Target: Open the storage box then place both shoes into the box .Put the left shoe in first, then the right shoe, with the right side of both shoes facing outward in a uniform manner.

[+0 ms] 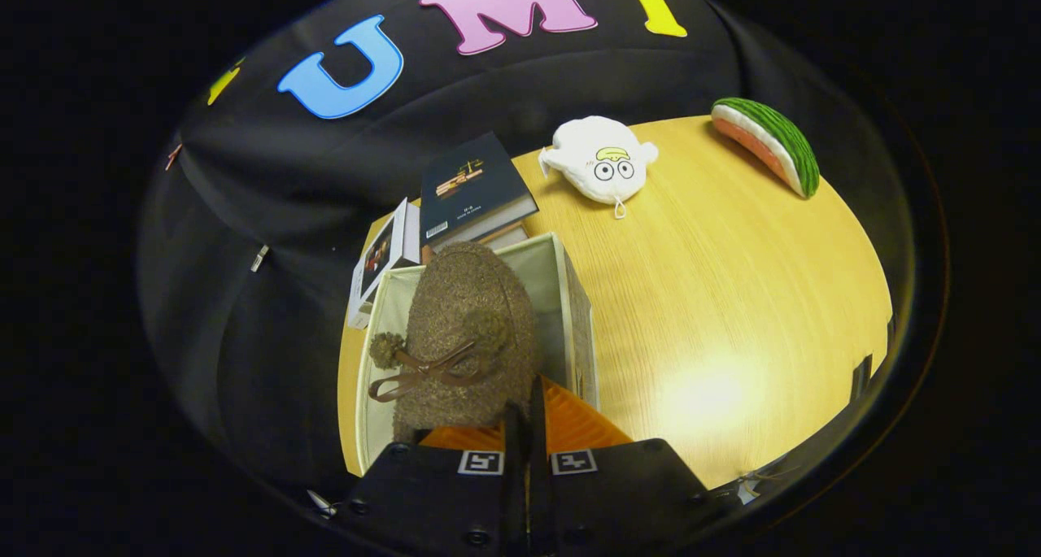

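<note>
The gripper point(520, 427) is pointing steeply down over a pale wooden table point(716, 297), its two fingers point(514, 431) drawn nearly together and pinching the heel rim of a brown fuzzy slipper-style shoe with a thin brown bow and pompoms point(468, 329). The shoe is hanging toe-forward, directly ahead of the fingers at twelve o'clock, and sitting inside an open, cream-lined fabric storage box point(569, 297); whether its sole is touching the box floor cannot be told. The box's right wall is running alongside the shoe at about one o'clock from the fingers. Beyond the box, at twelve o'clock, a dark hardcover book point(472, 187) is lying on top of other books, with a small white carton point(382, 256) leaning beside it at eleven o'clock. Farther out at one o'clock, a white plush toy with cartoon eyes point(602, 160) is resting on the table, and at two o'clock, near the table's far rim, a plush watermelon slice with green rind point(768, 142) is lying well apart from everything else.
</note>
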